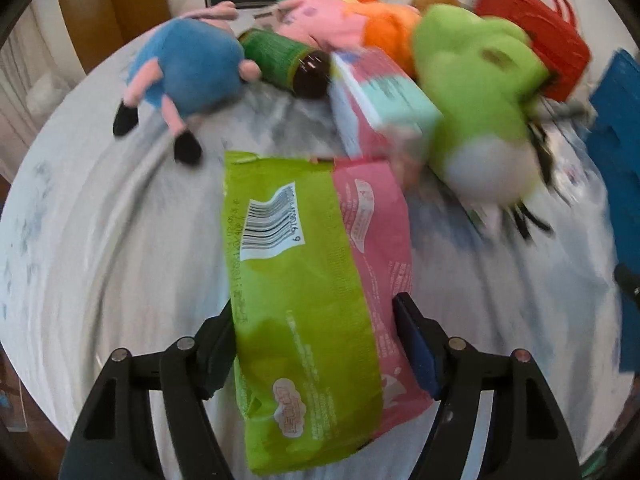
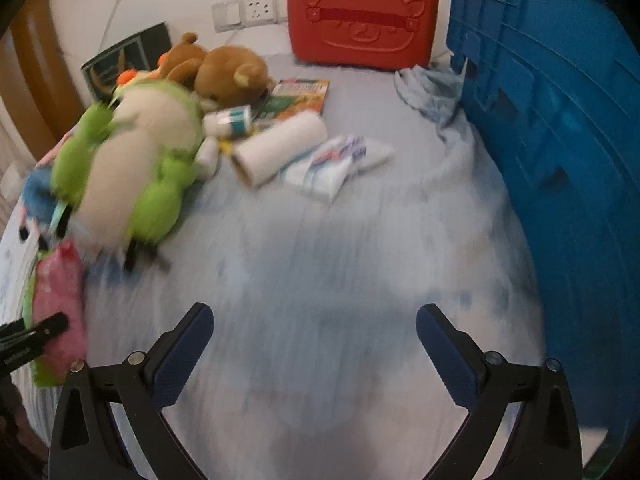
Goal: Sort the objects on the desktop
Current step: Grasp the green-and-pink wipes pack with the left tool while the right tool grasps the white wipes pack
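the left gripper (image 1: 316, 350) has a green and pink packet (image 1: 316, 280) between its jaws, the pads lying against both long edges of it, so it looks pinched across its width, though motion blur keeps the contact from being sharp. the packet runs forward from the jaws over the pale cloth (image 1: 120, 260), barcode side up; its near end drops out of sight below the jaws. just past its far end, slightly right of the jaws' line, a pink and teal box (image 1: 380, 100) sits tilted, one corner smeared. right of that lies a green plush toy (image 1: 476, 112), badly blurred, with black legs trailing. ahead and left of the jaws lies a blue plush toy (image 1: 188, 72) with pink limbs, and between it and the box a dark bottle (image 1: 288, 64) with a green label lies on its side. farther on, pink and orange soft toys pile up, half hidden by one another.

the right gripper (image 2: 316, 344) has its jaws spread wide with only blurred cloth between them. at the left edge of its view the same packet shows, cut off, with the other gripper's black finger on it. ahead and left the green toy lies belly up. straight ahead lie a white roll (image 2: 280, 146) and some small packs (image 2: 332, 164), too soft to read. beyond, a brown bear (image 2: 228, 72), a red case (image 2: 362, 20) upright, and to the right a blue crate (image 2: 560, 120), cut off by the frame.
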`<move>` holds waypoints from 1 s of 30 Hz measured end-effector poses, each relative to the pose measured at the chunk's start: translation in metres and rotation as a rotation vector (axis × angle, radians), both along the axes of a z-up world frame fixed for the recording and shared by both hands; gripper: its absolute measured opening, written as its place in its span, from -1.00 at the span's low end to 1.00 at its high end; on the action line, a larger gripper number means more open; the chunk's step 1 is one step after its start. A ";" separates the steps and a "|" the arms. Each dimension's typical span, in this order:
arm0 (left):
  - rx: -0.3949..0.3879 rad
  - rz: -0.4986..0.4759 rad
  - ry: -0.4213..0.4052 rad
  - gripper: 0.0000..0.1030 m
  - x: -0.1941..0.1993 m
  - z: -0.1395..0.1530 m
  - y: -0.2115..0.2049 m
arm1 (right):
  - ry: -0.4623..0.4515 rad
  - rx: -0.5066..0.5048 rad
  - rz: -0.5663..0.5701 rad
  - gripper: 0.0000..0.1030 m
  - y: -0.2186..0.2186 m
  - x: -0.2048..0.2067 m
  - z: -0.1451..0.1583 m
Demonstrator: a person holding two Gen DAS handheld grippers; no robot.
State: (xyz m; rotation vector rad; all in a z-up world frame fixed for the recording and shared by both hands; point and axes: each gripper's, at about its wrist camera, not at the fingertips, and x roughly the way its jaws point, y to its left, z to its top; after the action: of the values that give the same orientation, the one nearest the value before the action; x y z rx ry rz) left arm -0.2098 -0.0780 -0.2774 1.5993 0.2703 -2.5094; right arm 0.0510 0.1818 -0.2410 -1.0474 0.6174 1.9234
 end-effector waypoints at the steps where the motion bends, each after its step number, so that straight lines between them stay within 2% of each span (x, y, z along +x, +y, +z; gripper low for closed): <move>1: -0.001 0.009 0.003 0.40 -0.008 -0.001 -0.004 | 0.003 0.004 -0.006 0.99 0.012 -0.004 0.000; 2: -0.002 0.011 0.003 0.42 -0.014 -0.002 -0.006 | 0.006 0.005 -0.010 0.99 0.023 -0.008 -0.001; 3: 0.001 -0.079 0.001 0.44 -0.020 -0.003 -0.008 | 0.012 0.002 -0.014 0.99 0.036 -0.013 -0.003; 5: 0.003 -0.151 -0.009 0.56 -0.028 -0.007 -0.009 | 0.018 -0.007 -0.016 0.99 0.053 -0.021 -0.007; 9: -0.052 -0.145 -0.041 0.77 -0.026 -0.011 0.002 | 0.003 -0.026 -0.007 0.99 0.078 -0.038 -0.017; 11: -0.102 -0.170 -0.090 0.99 -0.025 -0.016 0.011 | -0.010 -0.031 -0.005 0.99 0.088 -0.044 -0.021; 12: -0.127 -0.225 -0.106 1.00 -0.025 -0.019 0.016 | -0.013 -0.036 -0.006 0.99 0.093 -0.048 -0.024; 15: -0.164 -0.310 -0.064 1.00 -0.019 -0.022 0.026 | -0.028 -0.046 -0.011 0.99 0.105 -0.052 -0.030; 17: -0.130 -0.319 -0.053 1.00 -0.018 -0.025 0.024 | -0.033 -0.058 -0.012 0.99 0.112 -0.056 -0.035; 19: -0.055 -0.289 -0.049 1.00 -0.019 -0.029 0.015 | -0.038 -0.064 -0.021 0.99 0.119 -0.060 -0.041; 25: -0.062 -0.302 -0.053 1.00 -0.023 -0.029 0.019 | -0.044 -0.101 -0.052 1.00 0.135 -0.069 -0.063; 28: -0.061 -0.289 -0.063 1.00 -0.025 -0.029 0.020 | -0.069 -0.058 -0.033 0.64 0.131 -0.068 -0.065; 29: -0.061 -0.302 -0.063 1.00 -0.024 -0.028 0.020 | -0.067 -0.053 -0.033 0.28 0.130 -0.064 -0.063; 30: -0.061 -0.303 -0.062 1.00 -0.022 -0.028 0.021 | -0.069 -0.052 -0.035 0.06 0.129 -0.059 -0.061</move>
State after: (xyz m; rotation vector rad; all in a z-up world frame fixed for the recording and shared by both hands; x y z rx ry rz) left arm -0.2320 -0.0572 -0.3057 1.8094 -0.0616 -2.6449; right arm -0.0085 0.3111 -0.3021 -1.1233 0.6454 1.8417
